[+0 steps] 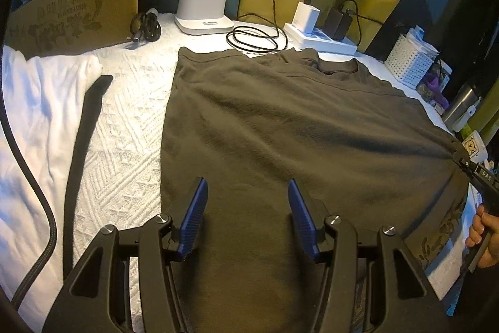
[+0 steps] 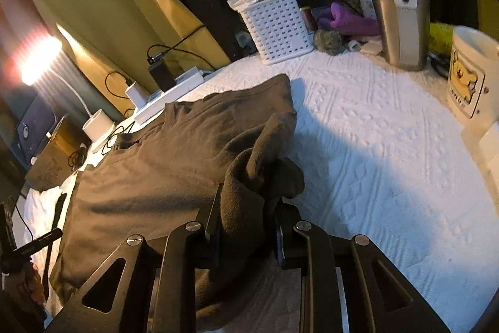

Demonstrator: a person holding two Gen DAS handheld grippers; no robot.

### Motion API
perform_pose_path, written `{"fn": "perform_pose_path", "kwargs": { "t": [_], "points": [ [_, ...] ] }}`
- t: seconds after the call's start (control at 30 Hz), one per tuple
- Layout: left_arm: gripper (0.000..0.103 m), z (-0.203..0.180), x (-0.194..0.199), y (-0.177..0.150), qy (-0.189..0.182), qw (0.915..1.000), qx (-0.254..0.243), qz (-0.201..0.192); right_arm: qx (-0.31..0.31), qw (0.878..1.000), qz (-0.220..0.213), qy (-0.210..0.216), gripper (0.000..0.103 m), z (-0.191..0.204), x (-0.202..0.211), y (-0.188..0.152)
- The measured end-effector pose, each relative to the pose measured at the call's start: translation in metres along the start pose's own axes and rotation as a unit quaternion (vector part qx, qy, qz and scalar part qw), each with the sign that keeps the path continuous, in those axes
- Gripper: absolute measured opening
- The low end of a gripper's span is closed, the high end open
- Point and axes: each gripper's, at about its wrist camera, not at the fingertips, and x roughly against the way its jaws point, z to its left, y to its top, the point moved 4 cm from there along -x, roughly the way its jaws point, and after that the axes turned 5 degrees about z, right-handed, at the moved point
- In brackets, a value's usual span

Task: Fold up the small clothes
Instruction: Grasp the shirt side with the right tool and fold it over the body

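Observation:
A dark olive-brown garment (image 1: 280, 127) lies spread flat on a white textured cover (image 1: 124, 127). My left gripper (image 1: 246, 208) hovers over the garment's near part. It is open, its blue pads (image 1: 195, 214) wide apart with nothing between them. In the right wrist view, my right gripper (image 2: 249, 208) is shut on a bunched fold at the garment's (image 2: 174, 164) right edge, which is lifted off the cover. The left wrist view shows that gripper (image 1: 463, 159) pulling the cloth taut at far right, with a person's hand (image 1: 483, 234) behind it.
At the back stand a cardboard box (image 1: 75, 14), a white lamp base (image 1: 202, 11), a coiled black cable (image 1: 255, 39) and a power strip (image 1: 321, 41). At left lie a white cloth (image 1: 37, 102) and a black strap (image 1: 84, 152). At right stand a white basket (image 2: 277, 27), a steel flask (image 2: 402, 11) and a mug (image 2: 471, 74).

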Motion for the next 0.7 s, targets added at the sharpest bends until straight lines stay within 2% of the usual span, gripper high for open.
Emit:
{"fn": "perform_pose_path", "kwargs": {
  "t": [0.33,0.53,0.7],
  "points": [
    [0.054,0.016,0.014,0.001,-0.005,0.9994,-0.021,-0.026,0.045,0.998,-0.033,-0.022,0.024,0.046,0.03,0.026],
    [0.054,0.037,0.028,0.001,-0.008,0.9988,-0.016,-0.046,0.094,0.994,-0.057,-0.014,0.024,0.1,0.047,0.046],
    [0.054,0.052,0.038,-0.004,-0.008,0.9985,-0.011,-0.054,0.142,0.988,-0.063,0.015,0.024,0.158,0.049,0.049]
  ]
}}
